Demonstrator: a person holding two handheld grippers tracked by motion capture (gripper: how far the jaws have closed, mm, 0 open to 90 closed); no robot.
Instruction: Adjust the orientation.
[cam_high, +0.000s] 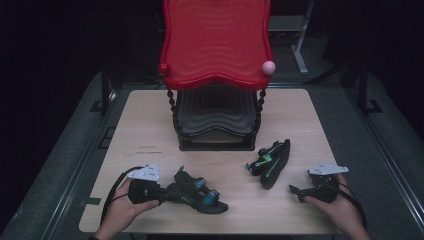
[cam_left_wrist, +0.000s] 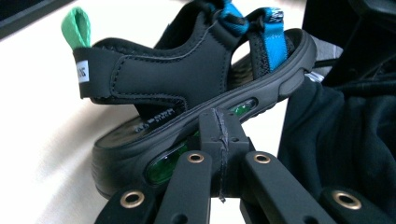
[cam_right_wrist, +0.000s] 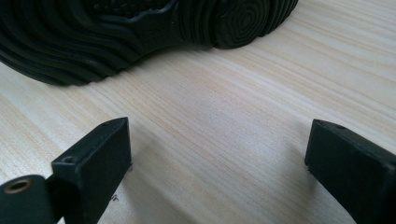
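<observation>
A black child's sandal (cam_high: 202, 193) with blue straps and a green heel loop stands upright near the table's front edge. My left gripper (cam_high: 171, 192) is shut, and its closed tips rest against the side of that sandal's sole (cam_left_wrist: 140, 154); nothing is between the jaws. A second black sandal (cam_high: 273, 159) with green trim lies on its side to the right of centre. Its ribbed sole (cam_right_wrist: 116, 28) faces my right gripper (cam_high: 295, 190). That gripper (cam_right_wrist: 219, 144) rests low over the wood, open, with bare table between its fingers and a gap to the sole.
A shoe rack stands at the table's back centre, with a red wavy top shelf (cam_high: 215, 45) and a dark lower shelf (cam_high: 215, 116) on black beaded posts. The light wooden table (cam_high: 145, 120) is bare on both sides of the rack. Dark cloth (cam_left_wrist: 336, 140) lies behind the left sandal.
</observation>
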